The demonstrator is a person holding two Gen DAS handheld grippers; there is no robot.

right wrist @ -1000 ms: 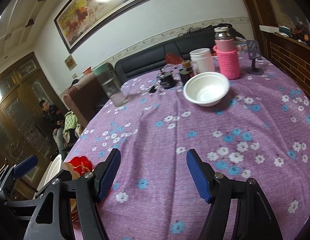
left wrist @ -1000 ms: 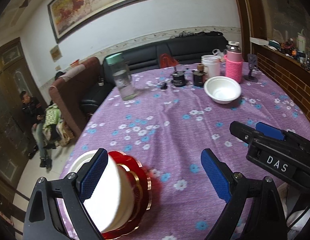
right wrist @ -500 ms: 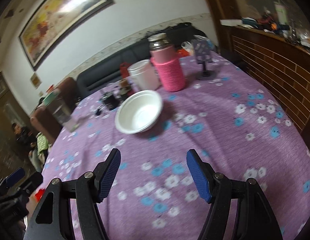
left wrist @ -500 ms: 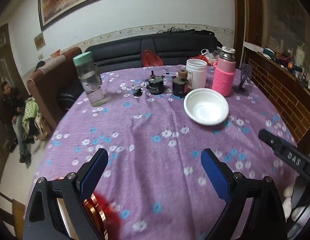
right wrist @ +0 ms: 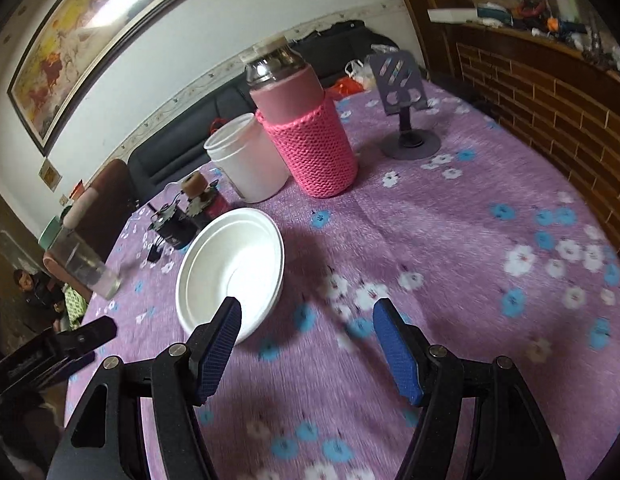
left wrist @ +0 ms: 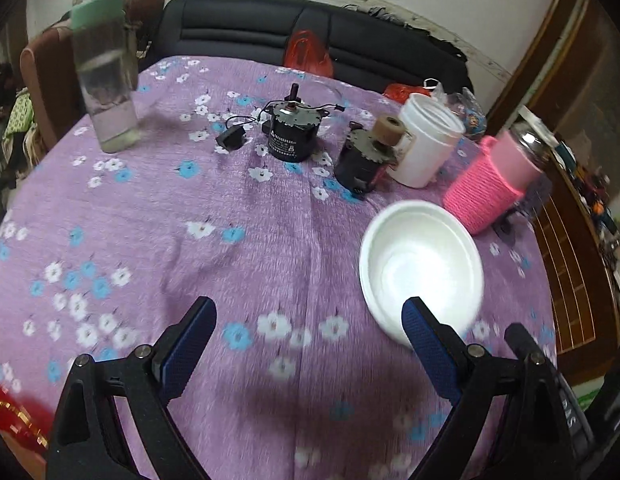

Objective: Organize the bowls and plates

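The white bowl [left wrist: 419,264] sits upright and empty on the purple flowered cloth of the desk [left wrist: 230,208], just in front of the pink knit-sleeved flask [left wrist: 489,184] and the white tub [left wrist: 425,140]. I judge it to be thin foam or light plastic: very light, a little flexible at the rim, liable to skate on the cloth or dent under a hard pinch. I would take it at the near rim, one pad inside and one outside, with a gentle squeeze.

A sliver of a red plate [left wrist: 14,412] with gold trim shows at the lower left edge of the left wrist view, well apart from the bowl; I cannot tell more of it.

My left claw [left wrist: 310,344] stands wide open and holds nothing; its right finger overlaps the bowl's near edge in view, but I cannot tell whether it touches. My right claw [right wrist: 306,344] is likewise wide open and empty, its left finger just at the bowl's [right wrist: 234,268] near rim.

Two small motors [left wrist: 294,132] and a water bottle [left wrist: 106,80] stand farther back, clear of the approach.
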